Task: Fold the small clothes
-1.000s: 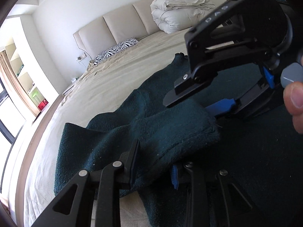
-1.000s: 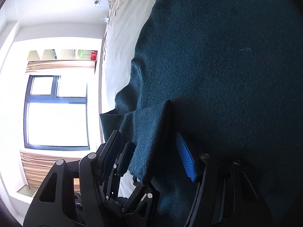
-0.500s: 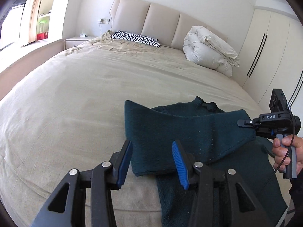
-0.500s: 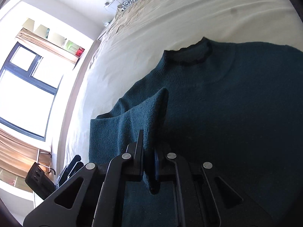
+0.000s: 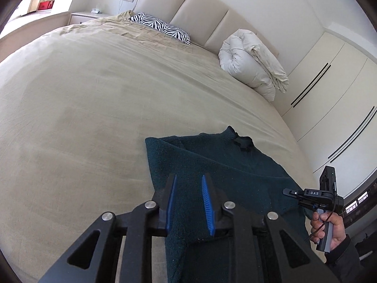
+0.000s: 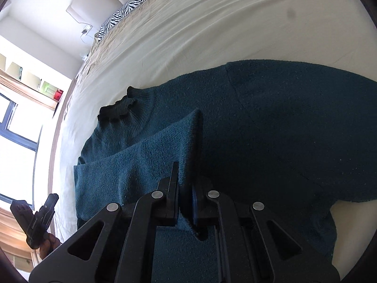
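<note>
Teal fuzzy knit sweater (image 6: 271,129) lies flat on the beige bed (image 5: 94,94). The right gripper (image 6: 185,202) is clamped tight on its sleeve cuff, probably to fold it across, while the left gripper (image 5: 187,202) is closing, pads not pressing fabric yet.

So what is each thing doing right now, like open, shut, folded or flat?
Sweater: lying on the bed, one sleeve pulled across its front.
Sleeve: lifted, pinched at its end.
Right gripper: shut on the sleeve.
Left gripper: jaws closing, pads apart above the sweater.
Duvet: rolled up.
Wardrobe doors: shut.
</note>
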Tool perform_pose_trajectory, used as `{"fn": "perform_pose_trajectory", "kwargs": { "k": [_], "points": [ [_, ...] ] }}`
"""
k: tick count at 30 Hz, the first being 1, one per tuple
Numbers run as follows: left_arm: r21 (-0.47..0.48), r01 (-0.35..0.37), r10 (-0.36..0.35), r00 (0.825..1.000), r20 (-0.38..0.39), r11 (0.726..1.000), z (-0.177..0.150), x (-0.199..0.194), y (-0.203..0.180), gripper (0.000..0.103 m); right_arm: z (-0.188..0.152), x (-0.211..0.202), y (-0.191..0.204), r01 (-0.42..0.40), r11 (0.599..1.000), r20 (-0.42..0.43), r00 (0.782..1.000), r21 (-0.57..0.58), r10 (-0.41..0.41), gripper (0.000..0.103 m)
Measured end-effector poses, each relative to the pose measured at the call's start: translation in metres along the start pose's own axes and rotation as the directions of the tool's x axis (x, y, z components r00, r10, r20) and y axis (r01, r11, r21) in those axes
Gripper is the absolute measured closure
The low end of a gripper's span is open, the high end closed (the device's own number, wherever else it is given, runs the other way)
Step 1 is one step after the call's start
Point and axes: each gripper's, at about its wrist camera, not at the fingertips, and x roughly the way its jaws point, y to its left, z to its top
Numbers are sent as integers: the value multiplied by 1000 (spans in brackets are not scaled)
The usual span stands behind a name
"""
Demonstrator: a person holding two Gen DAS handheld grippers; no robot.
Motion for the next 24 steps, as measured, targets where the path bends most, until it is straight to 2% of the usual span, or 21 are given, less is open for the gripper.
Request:
{"fn": "perform_pose_trajectory", "kwargs": {
  "k": [4, 7, 18, 20, 24],
  "points": [
    [-20, -13, 13, 999, -49, 1000, 4, 31, 7, 80, -5, 20, -11, -7, 1000, 3, 1000, 21, 7, 96],
    [-40, -31, 28, 997, -65, 999, 8, 42, 15, 82, -13, 16, -23, -17, 1000, 16, 1000, 25, 17, 96],
    [49, -89, 93, 990, -108, 995, 12, 79, 14, 82, -17, 5, -43, -47, 997, 46, 998, 62, 44, 96],
    [61, -99, 105, 989, -108, 993, 15, 88, 17, 90, -17, 3, -50, -57, 995, 46, 998, 81, 53, 96],
    [17, -70, 72, 990, -120, 997, 24, 97, 28, 96, -15, 7, -71, -121, 982, 26, 993, 142, 119, 97]
  ]
}}
